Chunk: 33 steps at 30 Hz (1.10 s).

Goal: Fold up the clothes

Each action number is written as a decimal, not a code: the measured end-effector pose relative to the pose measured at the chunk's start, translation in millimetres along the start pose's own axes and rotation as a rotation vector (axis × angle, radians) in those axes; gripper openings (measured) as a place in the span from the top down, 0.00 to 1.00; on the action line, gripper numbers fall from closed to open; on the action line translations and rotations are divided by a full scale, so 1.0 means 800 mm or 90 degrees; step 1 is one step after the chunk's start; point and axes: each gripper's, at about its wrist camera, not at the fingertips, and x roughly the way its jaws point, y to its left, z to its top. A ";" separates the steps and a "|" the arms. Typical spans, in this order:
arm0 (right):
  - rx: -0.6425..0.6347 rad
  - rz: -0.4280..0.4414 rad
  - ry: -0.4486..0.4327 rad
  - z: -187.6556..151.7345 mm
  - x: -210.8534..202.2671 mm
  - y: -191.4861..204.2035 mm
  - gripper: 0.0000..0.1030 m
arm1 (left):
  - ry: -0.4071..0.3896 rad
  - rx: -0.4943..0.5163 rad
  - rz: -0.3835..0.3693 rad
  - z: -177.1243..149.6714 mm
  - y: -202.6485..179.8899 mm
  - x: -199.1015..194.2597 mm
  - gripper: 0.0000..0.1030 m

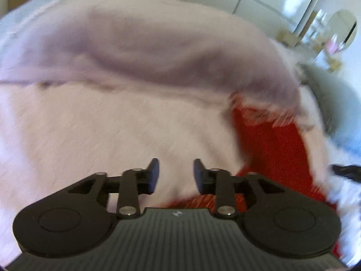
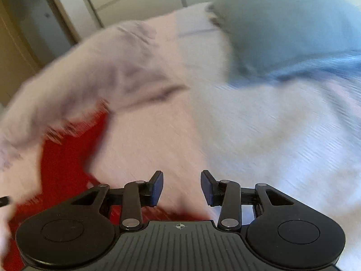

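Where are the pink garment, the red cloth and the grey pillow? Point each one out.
Pink garment (image 1: 112, 131): left wrist view, on its flat lower part.
Red cloth (image 1: 270, 149): left wrist view, on the exposed patch beside the garment.
Grey pillow (image 2: 288, 24): right wrist view, on its middle.

The left gripper (image 1: 176, 176) is matte black: a ribbed body with fine lengthwise grooves, a small white mark at the middle of its front edge, and a round disc housing with a raised circle at each side. Two flat link arms, pinned with silver rivets, carry short jaws faced with dark blue pads. The right gripper (image 2: 181, 188) is built alike, its mark a small crosshair circle and its blue pads (image 2: 158, 189) showing more clearly.
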 end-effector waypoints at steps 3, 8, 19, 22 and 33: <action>0.027 0.099 0.026 0.040 0.044 0.020 0.60 | 0.017 -0.020 -0.077 0.040 -0.023 0.045 0.59; 0.069 0.159 0.059 0.082 0.121 0.051 0.60 | 0.065 -0.065 -0.127 0.071 -0.056 0.133 0.51; 0.020 0.282 -0.081 0.054 0.014 0.043 0.97 | -0.081 0.042 -0.267 0.042 -0.062 0.026 0.97; -0.014 0.276 -0.061 0.006 -0.041 0.035 0.97 | -0.106 0.099 -0.304 -0.008 -0.065 -0.048 0.96; -0.097 0.081 0.180 -0.197 -0.154 0.022 0.75 | 0.144 0.161 -0.141 -0.227 -0.040 -0.136 0.84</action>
